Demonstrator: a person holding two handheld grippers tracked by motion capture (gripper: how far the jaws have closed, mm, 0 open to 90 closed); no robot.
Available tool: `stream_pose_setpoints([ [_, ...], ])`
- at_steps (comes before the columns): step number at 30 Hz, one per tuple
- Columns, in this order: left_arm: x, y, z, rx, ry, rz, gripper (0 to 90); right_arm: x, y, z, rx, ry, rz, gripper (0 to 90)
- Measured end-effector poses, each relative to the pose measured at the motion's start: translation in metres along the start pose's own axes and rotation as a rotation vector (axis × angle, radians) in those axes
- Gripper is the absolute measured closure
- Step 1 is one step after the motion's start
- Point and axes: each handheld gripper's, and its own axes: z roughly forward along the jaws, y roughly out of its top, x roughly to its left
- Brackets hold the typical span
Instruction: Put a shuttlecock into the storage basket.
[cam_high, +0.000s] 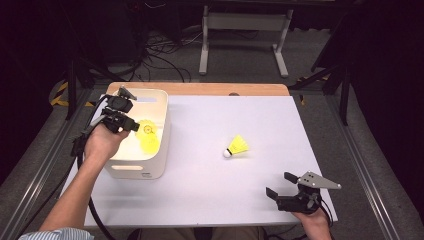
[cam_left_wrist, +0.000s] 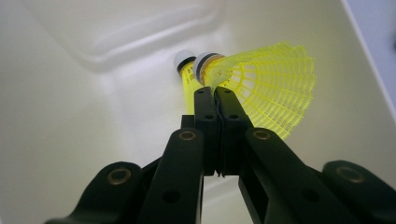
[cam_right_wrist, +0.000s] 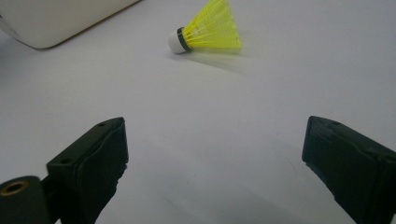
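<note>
The left gripper (cam_high: 131, 125) hung inside the white rectangular plastic bin (cam_high: 161, 150) at the table's left, its jaws pinched tight on the skirt of a yellow plastic shuttlecock (cam_left_wrist: 261, 88). A second yellow shuttlecock (cam_left_wrist: 187, 74) lay just behind it in the bin. The right gripper (cam_high: 281, 185) rested near the front right of the white table (cam_high: 210, 190), jaws spread wide and holding nothing. A third yellow shuttlecock (cam_high: 236, 146) lay on its side mid-table, well apart from both.

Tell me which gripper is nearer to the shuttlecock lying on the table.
Right. The right gripper is open, close beside the shuttlecock; the left gripper is inside the bin.
</note>
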Motion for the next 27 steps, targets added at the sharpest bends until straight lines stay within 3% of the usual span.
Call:
stream_pose_setpoints([
  [27,0.007,0.014,0.027,0.032,0.001,-0.050,87.8,0.000,0.000,0.000,0.007,0.000,0.002,7.3],
])
